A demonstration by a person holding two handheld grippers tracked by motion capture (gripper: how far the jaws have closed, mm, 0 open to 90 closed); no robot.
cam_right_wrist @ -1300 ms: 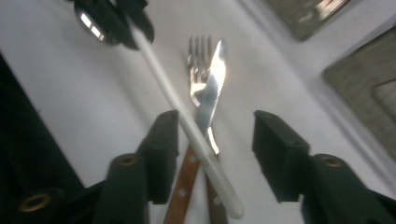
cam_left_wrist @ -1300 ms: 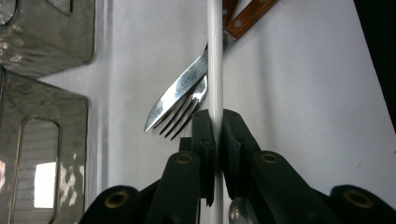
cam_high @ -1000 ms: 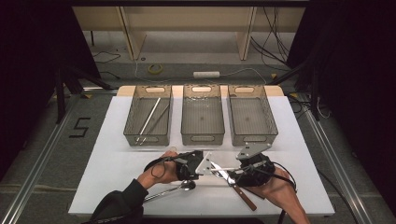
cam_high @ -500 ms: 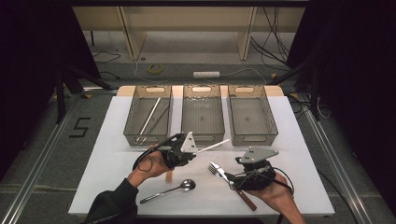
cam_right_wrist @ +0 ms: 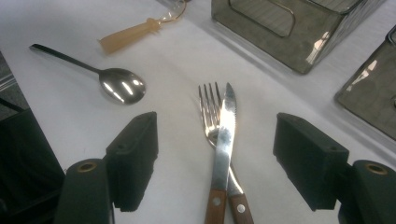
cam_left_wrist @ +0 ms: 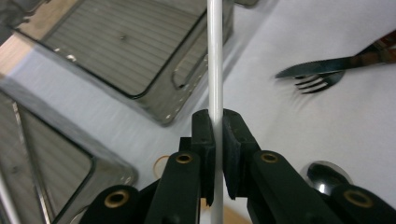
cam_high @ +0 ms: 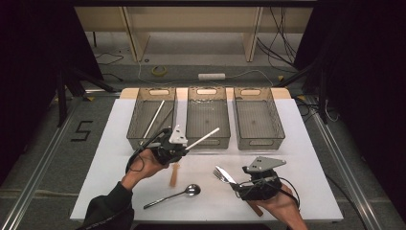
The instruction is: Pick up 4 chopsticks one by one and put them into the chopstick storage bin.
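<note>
My left gripper [cam_high: 183,147] is shut on a thin white stick [cam_high: 203,137], held off the table in front of the left tray [cam_high: 135,125] and middle tray [cam_high: 207,140]. In the left gripper view the stick [cam_left_wrist: 215,65] runs straight up from between the pressed pads [cam_left_wrist: 204,140]. My right gripper [cam_right_wrist: 215,126] stands low over a wooden-handled knife [cam_right_wrist: 225,135] that lies across a fork [cam_right_wrist: 208,105]. Its jaws have just been opening; both utensils lie between them, untouched by the pads. In the high view the right gripper [cam_high: 238,184] sits at the front right with the fork [cam_high: 220,173] ahead of it.
A spoon [cam_high: 184,192] lies near the table's front edge, also seen as the spoon [cam_right_wrist: 119,86] left of my right jaws. A tan handle [cam_high: 174,175] lies just beyond it. The left tray holds another white stick [cam_high: 154,119]. The right tray [cam_high: 275,125] stands beside the middle one.
My left gripper has risen from the table with the white stick and moved left toward the trays, uncovering the spoon. The right gripper's jaws stand wider over the knife and fork.
</note>
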